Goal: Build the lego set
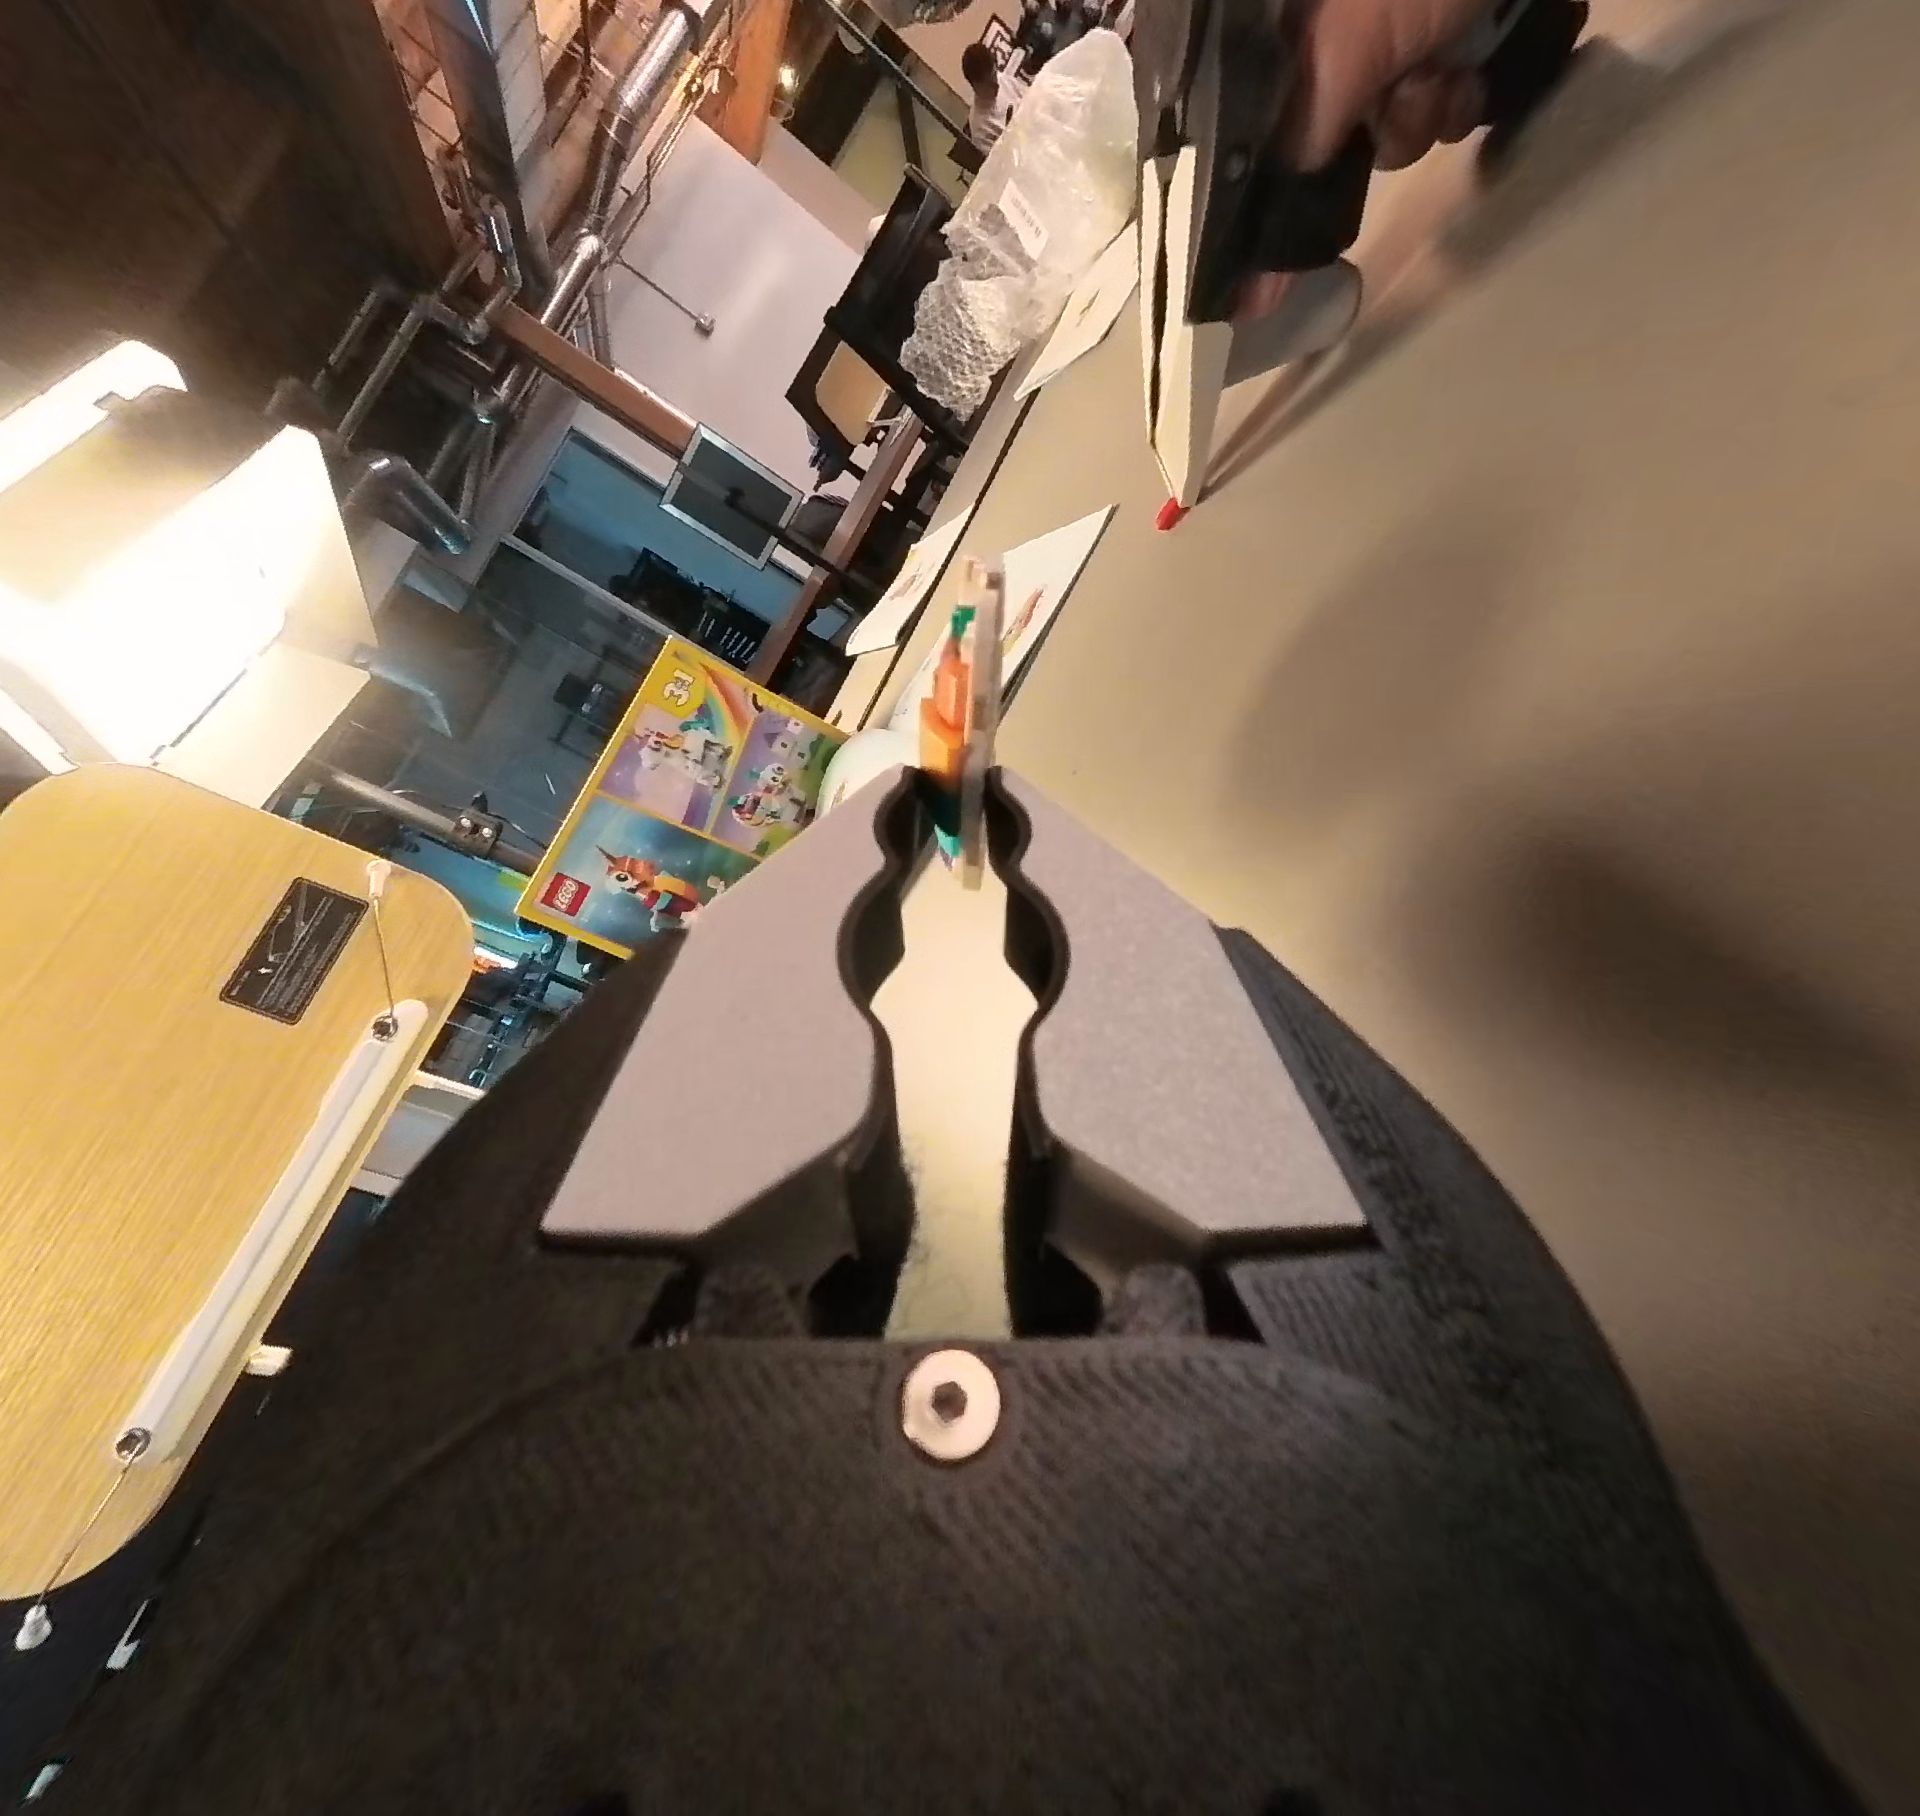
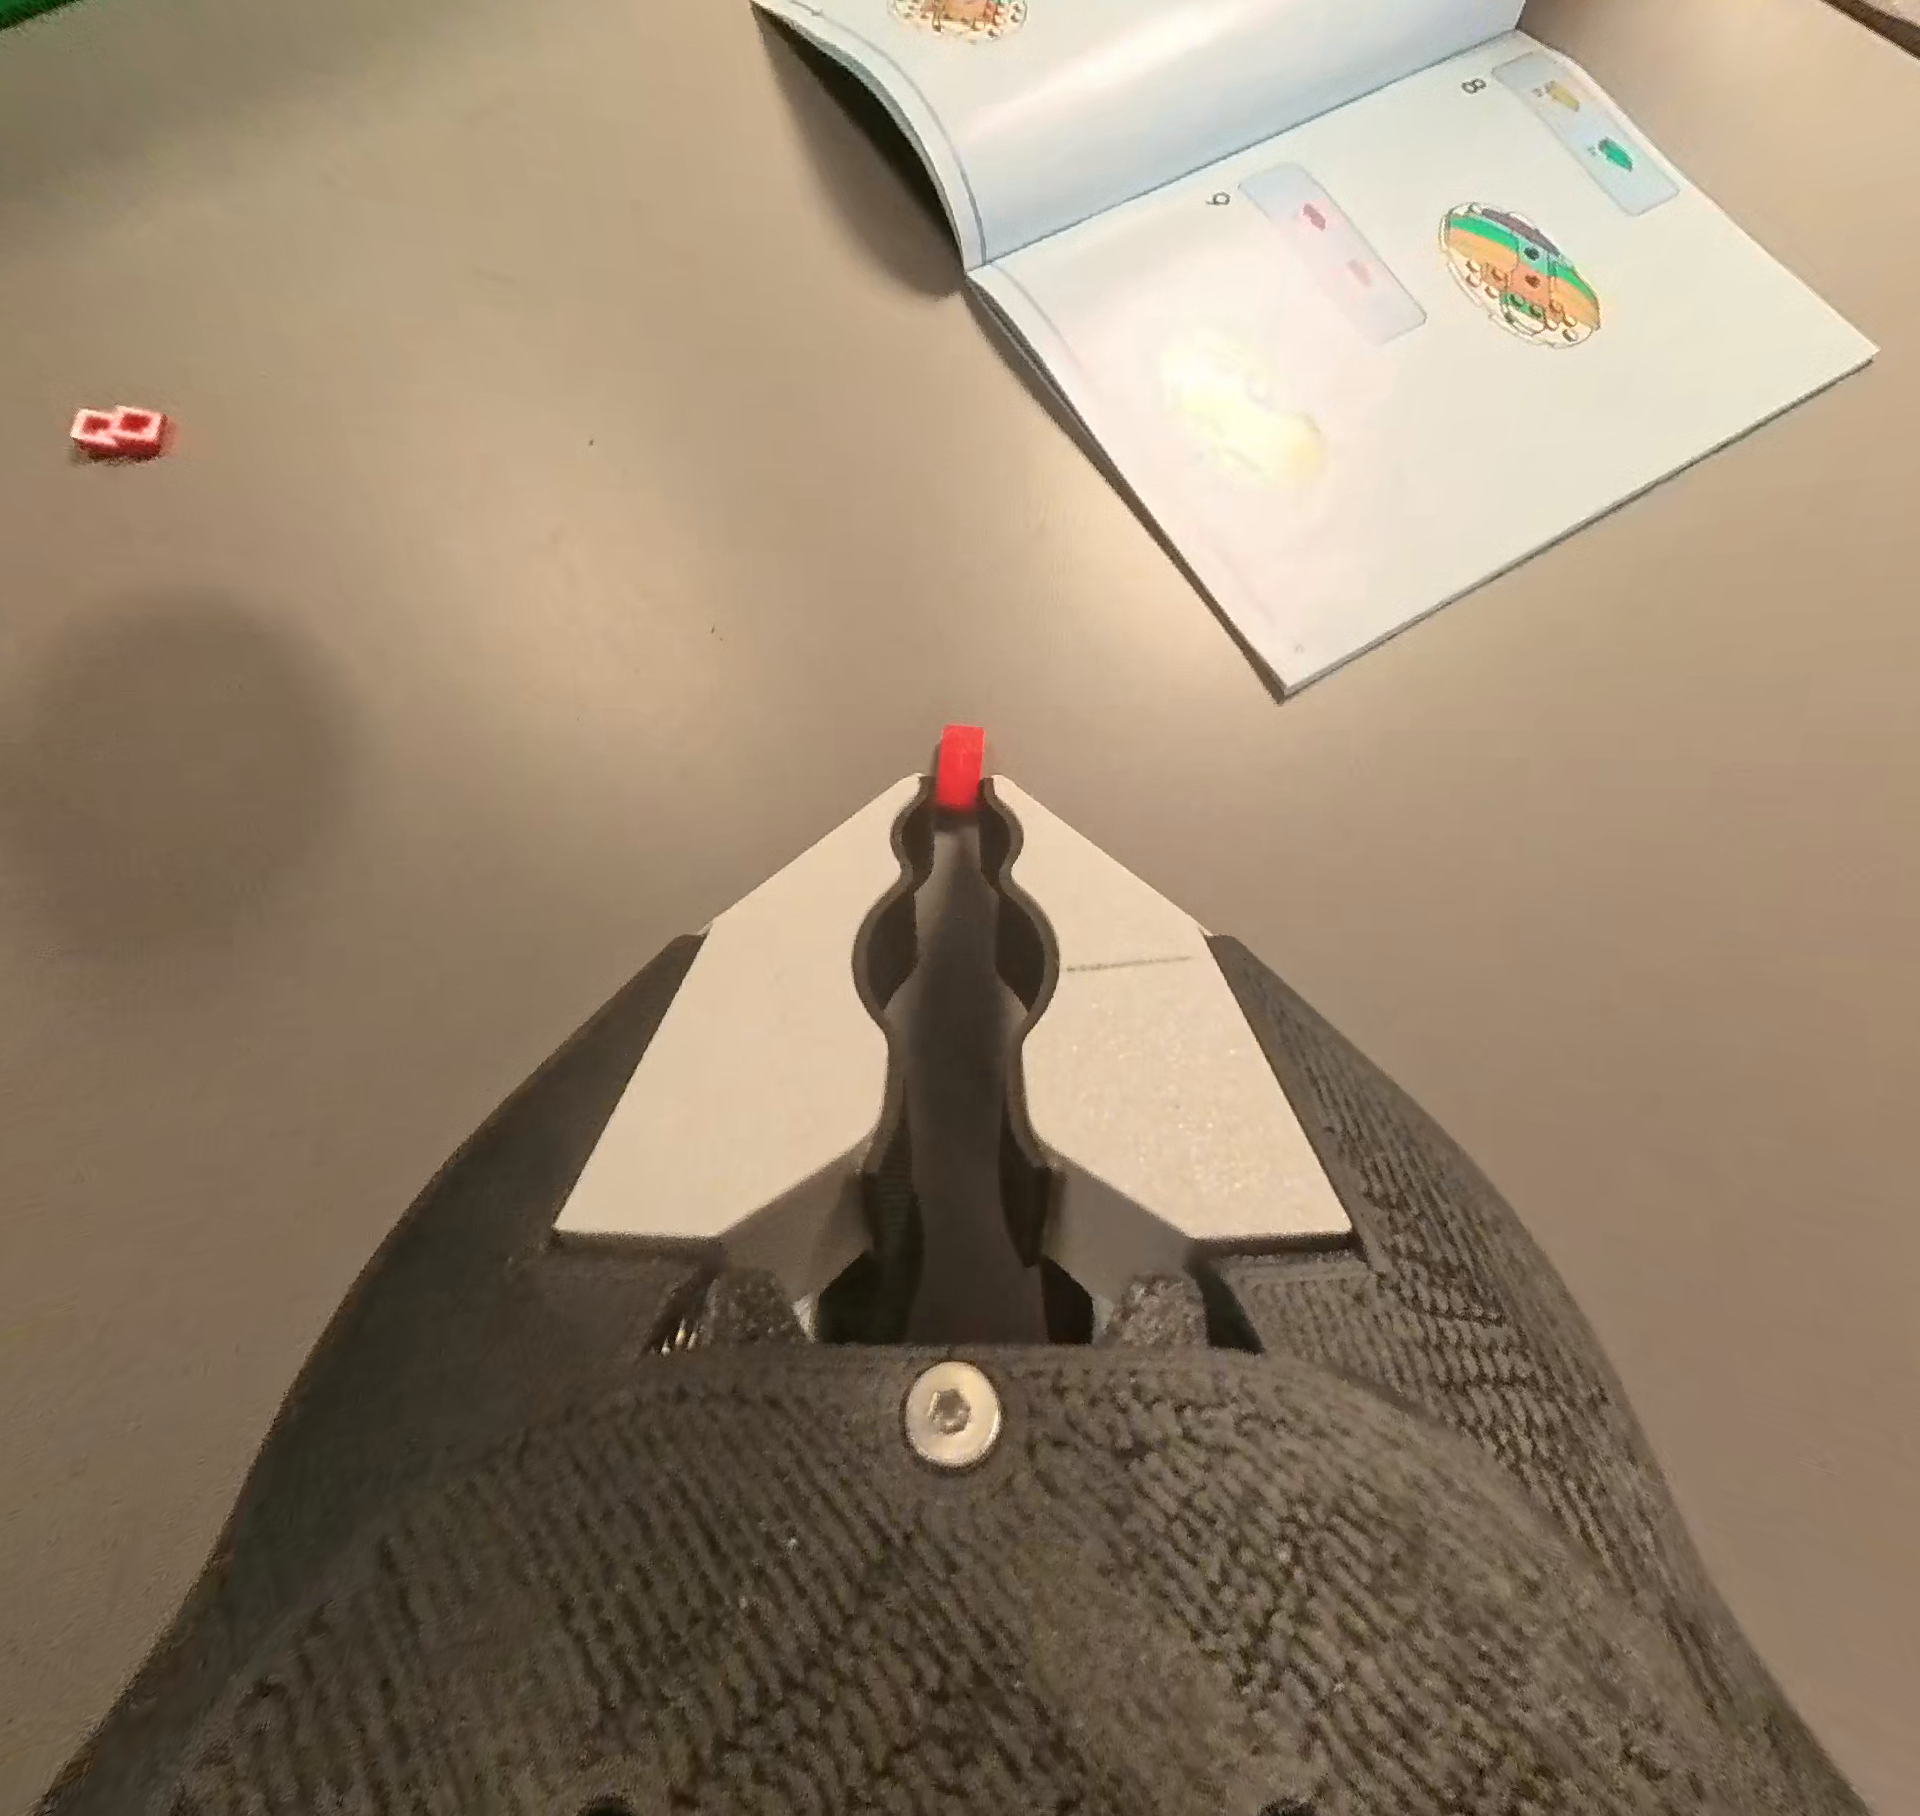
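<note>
My left gripper (image 1: 958, 779) is shut on a flat grey lego plate (image 1: 982, 717) seen edge-on, with orange, green and teal bricks stuck to one face. It holds the plate above the grey table (image 1: 1455, 831). My right gripper (image 2: 958, 787) is shut on a small red brick (image 2: 958, 767) held above the table. In the left wrist view the right gripper (image 1: 1179, 488) shows farther off with the red brick (image 1: 1171, 513) at its tip, held by a hand (image 1: 1392, 31). A second small red brick (image 2: 120, 433) lies on the table at the left.
An open instruction booklet (image 2: 1351, 291) lies on the table at the upper right. The yellow lego box (image 1: 675, 810) stands at the table's far edge beside paper sheets (image 1: 1049, 592) and a clear plastic bag (image 1: 1029, 208). A wooden board (image 1: 177, 1091) is at the left. Spacing between my two grippers at the tips: around 20 cm.
</note>
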Demonstrator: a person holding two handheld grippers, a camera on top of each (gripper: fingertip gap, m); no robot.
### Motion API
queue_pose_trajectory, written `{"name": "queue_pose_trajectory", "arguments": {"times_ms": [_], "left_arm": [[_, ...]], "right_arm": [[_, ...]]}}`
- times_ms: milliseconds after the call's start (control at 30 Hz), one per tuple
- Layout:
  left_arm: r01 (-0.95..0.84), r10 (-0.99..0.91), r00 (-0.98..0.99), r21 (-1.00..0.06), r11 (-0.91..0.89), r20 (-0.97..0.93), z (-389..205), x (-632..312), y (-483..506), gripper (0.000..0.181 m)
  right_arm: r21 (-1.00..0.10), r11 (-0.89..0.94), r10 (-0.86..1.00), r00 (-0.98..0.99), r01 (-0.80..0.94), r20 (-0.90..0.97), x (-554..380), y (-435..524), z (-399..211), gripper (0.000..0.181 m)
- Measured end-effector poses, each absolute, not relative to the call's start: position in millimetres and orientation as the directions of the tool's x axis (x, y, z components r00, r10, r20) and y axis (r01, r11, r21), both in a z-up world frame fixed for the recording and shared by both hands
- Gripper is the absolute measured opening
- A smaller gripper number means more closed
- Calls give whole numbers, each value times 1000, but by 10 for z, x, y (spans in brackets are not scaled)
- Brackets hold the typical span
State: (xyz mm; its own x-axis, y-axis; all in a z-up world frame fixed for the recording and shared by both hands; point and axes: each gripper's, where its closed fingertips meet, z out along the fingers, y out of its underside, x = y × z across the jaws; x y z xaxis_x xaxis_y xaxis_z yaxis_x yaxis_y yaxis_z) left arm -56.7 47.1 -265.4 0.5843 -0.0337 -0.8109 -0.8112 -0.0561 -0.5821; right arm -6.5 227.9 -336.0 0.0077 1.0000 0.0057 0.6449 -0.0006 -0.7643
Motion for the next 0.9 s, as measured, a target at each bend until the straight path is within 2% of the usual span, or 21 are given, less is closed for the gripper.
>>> {"name": "queue_pose_trajectory", "arguments": {"times_ms": [100, 267, 433, 533, 700, 900], "left_arm": [[-814, -47, 581, -579, -49, -813, -2669, -542, 473, 11], [-829, -93, 557, -560, 2, -825, -2698, -417, 460, 12], [-843, -117, 513, -525, 115, -850, -2660, -209, 393, 11], [-846, -150, 476, -498, 191, -866, -2670, -55, 321, 11], [-854, -170, 443, -472, 217, -880, -2708, 24, 300, 11], [-851, -159, 434, -461, 252, -887, -2675, 77, 262, 12]], "right_arm": [[-765, 37, 999, -25, 643, 27, -79, 2253, -3355, 7], [-834, 225, 956, -279, 504, 90, -144, 1837, -3078, 6], [-895, 346, 749, -657, 282, 82, 10, 1077, -2666, 6], [-901, 364, 594, -804, 234, 31, 158, 711, -2536, 6], [-897, 371, 446, -893, 242, -56, 307, 460, -2455, 6], [-860, 453, 397, -917, 233, -40, 361, 360, -2537, 6]]}}
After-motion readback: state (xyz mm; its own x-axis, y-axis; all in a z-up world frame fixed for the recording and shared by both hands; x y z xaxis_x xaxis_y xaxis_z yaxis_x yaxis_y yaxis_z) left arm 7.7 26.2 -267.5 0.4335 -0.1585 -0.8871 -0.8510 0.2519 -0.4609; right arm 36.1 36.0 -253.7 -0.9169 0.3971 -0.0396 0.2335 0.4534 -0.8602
